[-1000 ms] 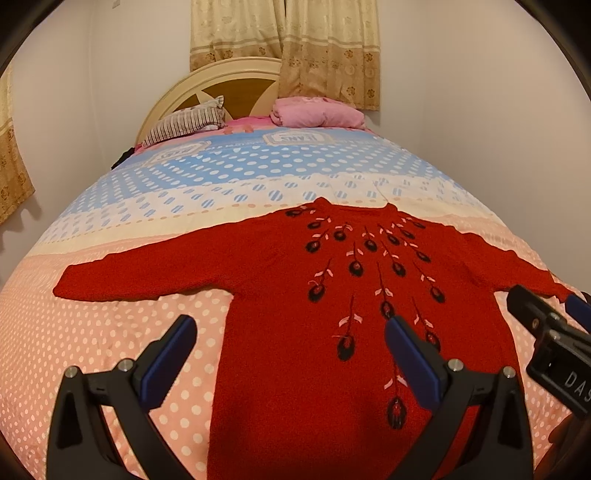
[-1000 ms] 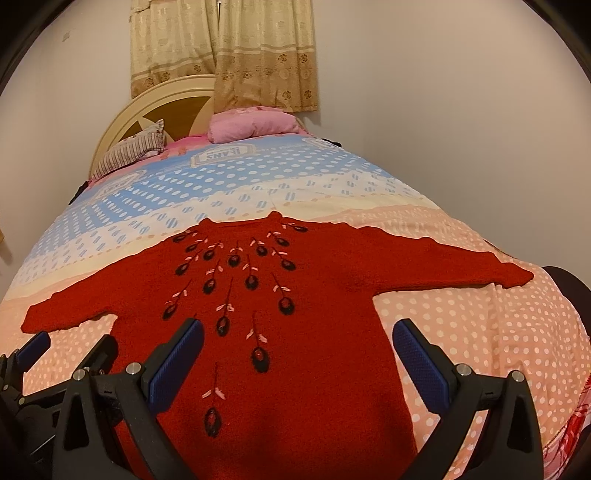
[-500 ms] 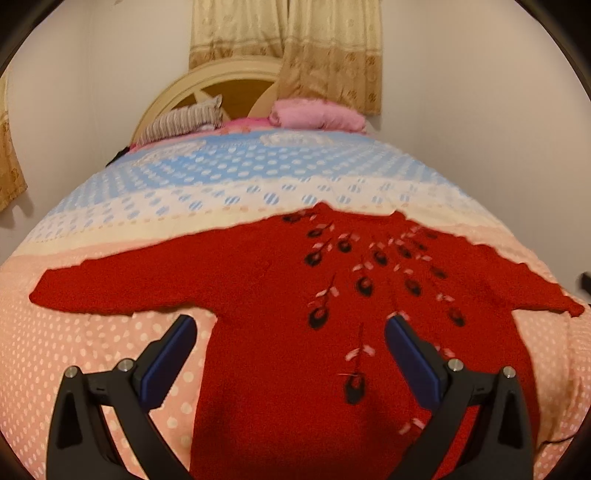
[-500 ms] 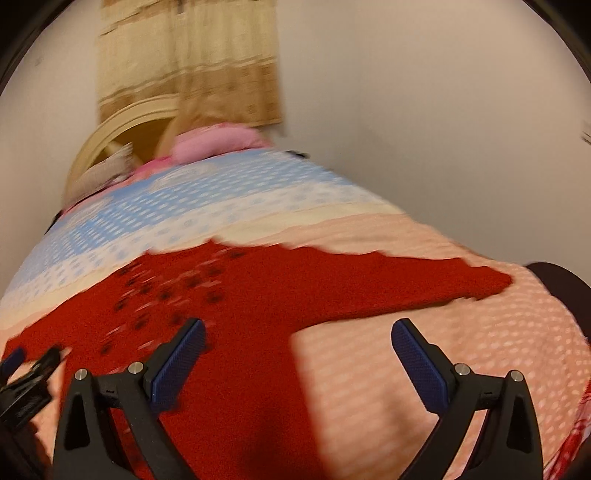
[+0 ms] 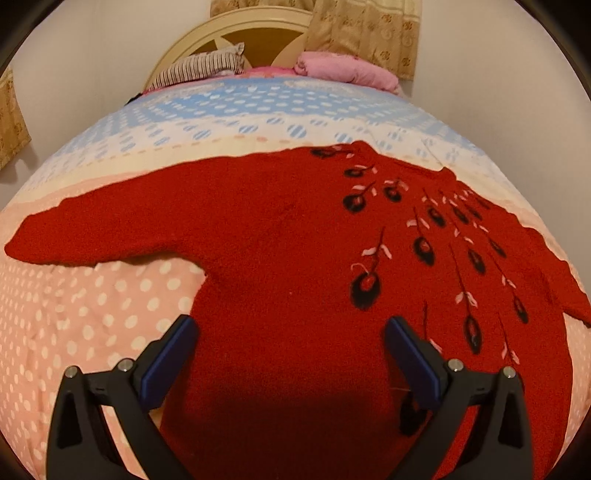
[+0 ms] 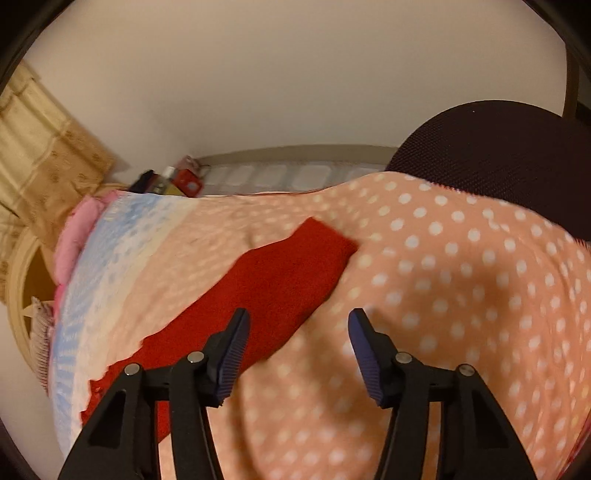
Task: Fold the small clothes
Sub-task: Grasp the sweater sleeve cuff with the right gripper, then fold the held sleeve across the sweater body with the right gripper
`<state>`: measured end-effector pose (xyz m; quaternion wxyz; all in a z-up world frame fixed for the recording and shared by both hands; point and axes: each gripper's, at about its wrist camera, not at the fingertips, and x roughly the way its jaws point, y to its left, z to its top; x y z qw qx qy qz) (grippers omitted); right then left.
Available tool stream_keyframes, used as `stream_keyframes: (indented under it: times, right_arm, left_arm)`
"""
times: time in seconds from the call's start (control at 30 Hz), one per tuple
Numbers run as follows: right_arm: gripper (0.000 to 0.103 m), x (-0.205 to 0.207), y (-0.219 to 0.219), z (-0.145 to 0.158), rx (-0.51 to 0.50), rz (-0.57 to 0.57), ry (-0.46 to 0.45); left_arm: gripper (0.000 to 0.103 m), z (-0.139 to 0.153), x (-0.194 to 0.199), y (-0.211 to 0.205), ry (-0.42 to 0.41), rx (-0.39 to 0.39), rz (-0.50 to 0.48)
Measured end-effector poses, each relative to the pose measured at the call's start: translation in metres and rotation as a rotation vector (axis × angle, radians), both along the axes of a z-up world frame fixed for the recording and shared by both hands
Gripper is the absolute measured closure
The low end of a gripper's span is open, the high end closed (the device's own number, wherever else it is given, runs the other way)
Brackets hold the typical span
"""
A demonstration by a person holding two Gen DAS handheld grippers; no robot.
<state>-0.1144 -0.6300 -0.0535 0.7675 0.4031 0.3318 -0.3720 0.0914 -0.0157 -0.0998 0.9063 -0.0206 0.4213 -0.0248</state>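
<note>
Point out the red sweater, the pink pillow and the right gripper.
red sweater (image 5: 288, 258), left wrist view, on the chest.
pink pillow (image 5: 343, 68), left wrist view, on its top.
right gripper (image 6: 299, 325), right wrist view, midway between the open fingertips.

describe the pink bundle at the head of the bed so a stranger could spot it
Follow the polka-dot bedspread up past the red sweater to the arched cream headboard. The pink bundle lies on its right; unlike the striped pillow beside it, it is plain pink.
</note>
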Motion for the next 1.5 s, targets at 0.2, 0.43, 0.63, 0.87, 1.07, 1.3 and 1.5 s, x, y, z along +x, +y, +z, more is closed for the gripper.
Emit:
stream_keyframes:
  times: [0.2, 0.43, 0.63, 0.87, 1.07, 1.3, 1.5]
  right_arm:
    - [0.049, 0.019, -0.028, -0.02, 0.002, -0.01, 0.041]
    - [0.06, 0.043, -0.057, -0.036, 0.046, -0.01, 0.081]
    - [0.094, 0.045, -0.063, -0.042, 0.0, 0.016, 0.145]
    - [0.097, 0.026, -0.037, -0.004, -0.048, 0.054, -0.032]
    - [0.097, 0.059, 0.047, 0.06, -0.178, 0.224, -0.084]
    - [0.097, 0.117, 0.158, 0.086, -0.222, 0.428, -0.111]
    - [0.097, 0.172, 0.257, 0.073, -0.271, 0.587, -0.097]
  left_arm:
    - [0.0, -0.003, 0.001, -0.002, 0.006, 0.022, -0.004]
    - [0.0, -0.006, 0.007, -0.005, 0.021, 0.035, -0.008]
    - [0.0, -0.007, 0.01, -0.006, 0.027, 0.03, -0.015]
    - [0.0, -0.008, 0.012, -0.009, 0.024, 0.024, -0.016]
    - [0.0, -0.004, 0.006, -0.002, 0.008, -0.024, -0.027]
    - [0.0, 0.009, 0.002, 0.019, -0.008, -0.079, -0.052]
    - [0.0, 0.025, 0.005, 0.076, -0.074, -0.072, 0.06]
